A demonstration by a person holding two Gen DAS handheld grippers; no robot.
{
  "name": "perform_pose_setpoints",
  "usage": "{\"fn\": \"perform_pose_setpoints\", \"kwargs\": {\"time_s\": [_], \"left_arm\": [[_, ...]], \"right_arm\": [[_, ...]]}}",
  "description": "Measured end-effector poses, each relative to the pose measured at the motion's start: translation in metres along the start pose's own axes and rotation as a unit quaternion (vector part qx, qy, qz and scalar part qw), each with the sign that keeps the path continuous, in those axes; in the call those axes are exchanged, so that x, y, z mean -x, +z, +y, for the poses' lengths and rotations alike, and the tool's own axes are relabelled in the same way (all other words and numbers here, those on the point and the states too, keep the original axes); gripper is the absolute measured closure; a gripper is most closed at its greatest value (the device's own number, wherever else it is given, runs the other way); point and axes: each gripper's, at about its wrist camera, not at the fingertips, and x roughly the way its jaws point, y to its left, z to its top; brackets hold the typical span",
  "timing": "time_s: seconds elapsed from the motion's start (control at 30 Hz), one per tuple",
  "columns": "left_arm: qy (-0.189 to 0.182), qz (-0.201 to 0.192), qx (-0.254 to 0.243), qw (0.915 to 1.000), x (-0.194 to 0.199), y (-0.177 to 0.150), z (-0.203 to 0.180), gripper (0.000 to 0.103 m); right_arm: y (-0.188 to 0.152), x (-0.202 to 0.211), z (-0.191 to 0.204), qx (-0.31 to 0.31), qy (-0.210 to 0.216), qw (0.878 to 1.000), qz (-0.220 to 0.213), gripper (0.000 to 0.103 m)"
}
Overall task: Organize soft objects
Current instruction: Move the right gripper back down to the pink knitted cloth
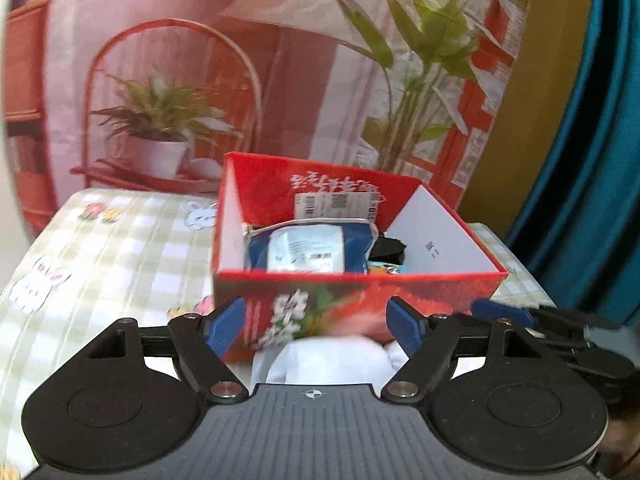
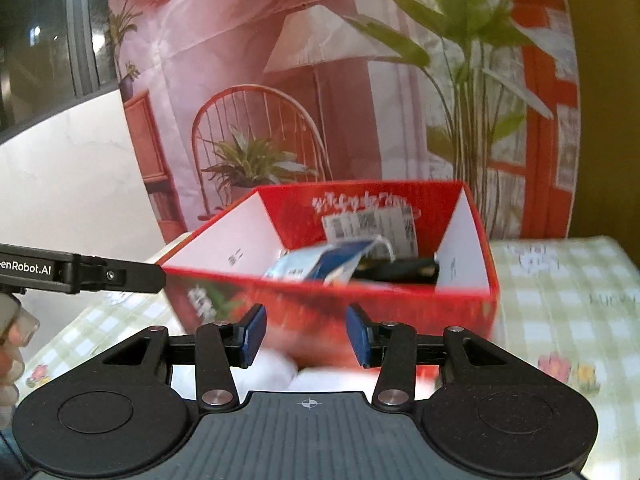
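My red box (image 1: 352, 292) held a blue packet (image 1: 308, 246) and a black item (image 1: 390, 250); my left gripper (image 1: 316, 326) and right gripper (image 2: 306, 336) stood apart, gripping nothing.

Both grippers tilted downward, jaws apart, nothing clamped.

Left black two-finger gripper with blue pads (image 1: 316, 326): fingers spread wide, pads pressing on nothing. Right black two-finger gripper with blue pads (image 2: 306, 334): fingers set narrower, gap between the pads, no grip. A person's hand (image 2: 12, 354) shows at the left gripper's handle, left of the right fingers.
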Motion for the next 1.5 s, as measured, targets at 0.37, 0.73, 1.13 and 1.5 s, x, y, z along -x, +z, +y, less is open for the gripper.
{"fn": "perform_pose_setpoints", "kwargs": {"time_s": [0.37,0.73,1.13,1.5], "left_arm": [[0.013,0.025,-0.004,0.9996,0.041,-0.069,0.015,0.020],[0.012,0.062,0.015,0.9979,0.033,-0.103,0.023,0.018],[-0.031,0.053,0.052,0.9968,0.010,-0.118,0.045,0.019],[-0.027,0.095,0.033,0.9945,-0.014,-0.129,0.040,0.018]], "right_arm": [[-0.071,0.054,0.015,0.017,-0.002,1.000,0.021,0.054],[-0.100,0.065,0.005,-0.031,-0.026,0.997,0.062,0.054],[-0.115,0.037,-0.003,-0.044,-0.031,0.992,0.118,0.054],[-0.119,0.029,-0.010,-0.055,-0.025,0.991,0.117,0.052]]}}
